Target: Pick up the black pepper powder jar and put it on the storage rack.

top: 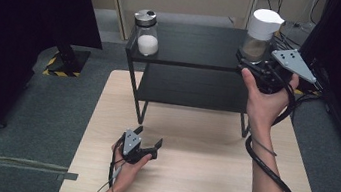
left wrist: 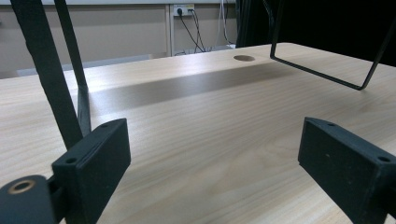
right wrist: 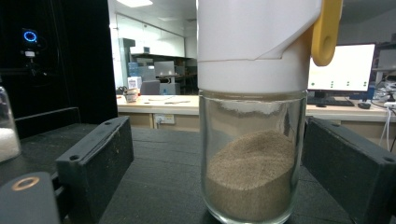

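Work in hand: the right gripper [top: 248,61] stands at a glass jar with a white lid [top: 260,35] on the top of a black two-tier shelf [top: 190,46], at that shelf's right end.
Jar: upright, clear glass, part-filled with a brownish powder heaped higher on one side; in the right gripper view the jar [right wrist: 254,154] carries a white pouring cap with a yellow tab at its right edge.
Right tongs: jaws wide apart, one on each side of the jar; in the right gripper view a gap shows between each black pad and the glass, so nothing is gripped.
Right hand: a person's hand [top: 264,96] holds the gripper from the near side, its cable looping down along the forearm.
Left tongs: the left gripper [top: 148,142] lies low over the wooden table [top: 197,175], near the middle of its near half, jaws spread wide with nothing between them; in the left gripper view only bare tabletop lies between the pads.
Second jar: a glass jar with a metal lid [top: 146,33], holding white powder, stands at the left end of the shelf top, well apart from the first.
Shelf: stands on the far half of the table on thin black wire legs.
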Demonstrator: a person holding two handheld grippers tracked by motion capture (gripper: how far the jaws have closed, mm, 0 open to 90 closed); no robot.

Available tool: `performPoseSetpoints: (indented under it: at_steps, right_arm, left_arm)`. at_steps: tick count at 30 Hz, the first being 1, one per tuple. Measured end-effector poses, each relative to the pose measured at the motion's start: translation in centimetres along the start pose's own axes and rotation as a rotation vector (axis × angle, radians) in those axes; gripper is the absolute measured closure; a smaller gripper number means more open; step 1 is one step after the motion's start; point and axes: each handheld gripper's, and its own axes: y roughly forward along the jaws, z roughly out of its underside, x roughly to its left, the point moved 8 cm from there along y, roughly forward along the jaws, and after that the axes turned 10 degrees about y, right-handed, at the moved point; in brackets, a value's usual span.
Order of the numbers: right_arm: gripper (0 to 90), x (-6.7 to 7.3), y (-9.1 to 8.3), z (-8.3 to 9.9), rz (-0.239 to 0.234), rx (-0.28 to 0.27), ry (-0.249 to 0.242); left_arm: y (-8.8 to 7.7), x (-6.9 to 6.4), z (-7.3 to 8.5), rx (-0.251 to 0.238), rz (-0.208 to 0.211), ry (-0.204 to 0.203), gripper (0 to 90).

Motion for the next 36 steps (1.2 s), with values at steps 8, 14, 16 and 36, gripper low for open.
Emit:
performPoseSetpoints:
  at_steps: [8,14,16,36]
  right_arm:
    - [9.0,0.1,-0.9,0.5,-0.018,0.003,-0.001]
    - [8.8,-0.1,-1.7,1.2,-0.030,0.005,0.001]
    - [8.5,-0.2,-1.9,1.5,-0.035,0.005,0.008]
    - [8.1,-0.7,-3.9,3.6,-0.071,0.023,0.027]
  left_arm:
    - [0.0,0.0,0.0,-0.001,-0.001,-0.001,8.5]
    - [0.0,0.0,0.0,-0.001,0.000,0.001,8.5]
    - [0.0,0.0,0.0,-0.001,0.000,0.001,8.6]
    - [0.0,-0.1,0.0,-0.004,-0.002,0.004,8.6]
